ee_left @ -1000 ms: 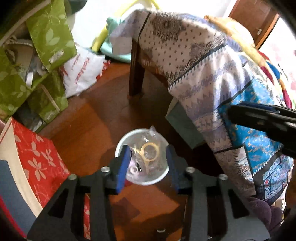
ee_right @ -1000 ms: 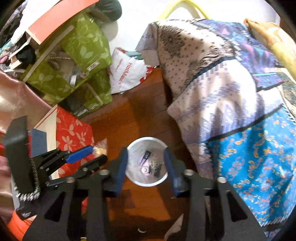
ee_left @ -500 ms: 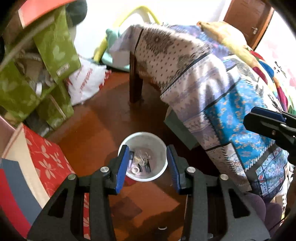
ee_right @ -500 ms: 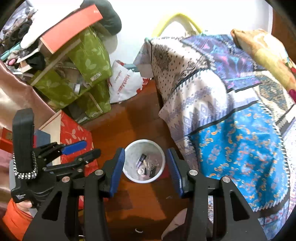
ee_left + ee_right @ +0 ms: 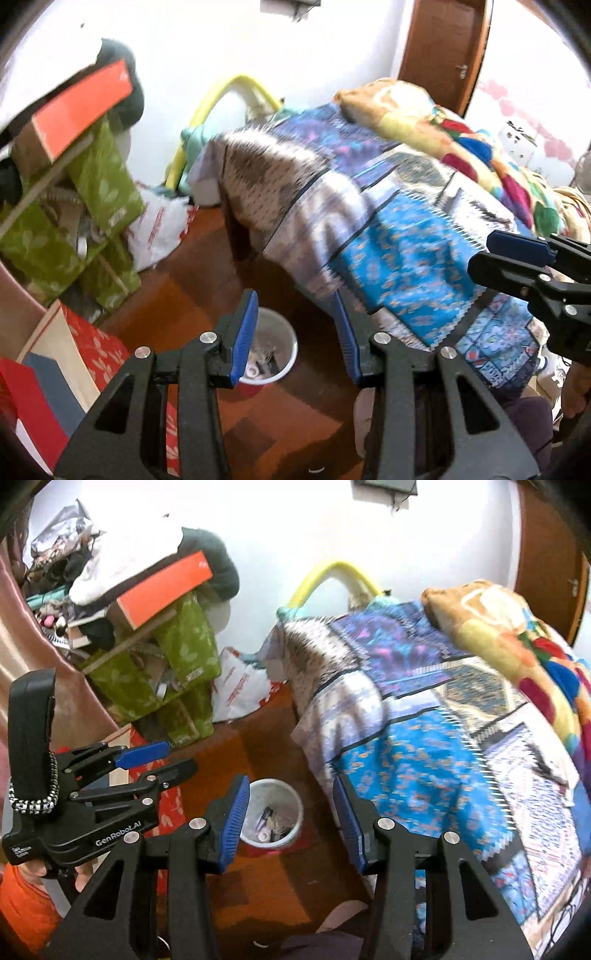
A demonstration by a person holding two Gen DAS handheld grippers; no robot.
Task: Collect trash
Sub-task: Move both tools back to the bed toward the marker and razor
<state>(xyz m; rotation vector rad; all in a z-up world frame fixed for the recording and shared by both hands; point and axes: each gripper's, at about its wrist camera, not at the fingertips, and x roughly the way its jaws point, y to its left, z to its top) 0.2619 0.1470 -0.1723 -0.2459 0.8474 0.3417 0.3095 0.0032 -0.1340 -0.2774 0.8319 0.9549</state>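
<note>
Both jaws stand apart with nothing between them — the left hand-held gripper [image 5: 295,332] and the right hand-held gripper [image 5: 291,816] are released. The white bin [image 5: 275,818] sits on the wooden floor [image 5: 258,746] near the bed [image 5: 424,738], scraps inside. Next, judge calmly — scan bed and floor for leftover trash before reaching.

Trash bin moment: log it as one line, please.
left gripper open, empty | right gripper open, empty | trash bin on floor, holds scraps
</note>
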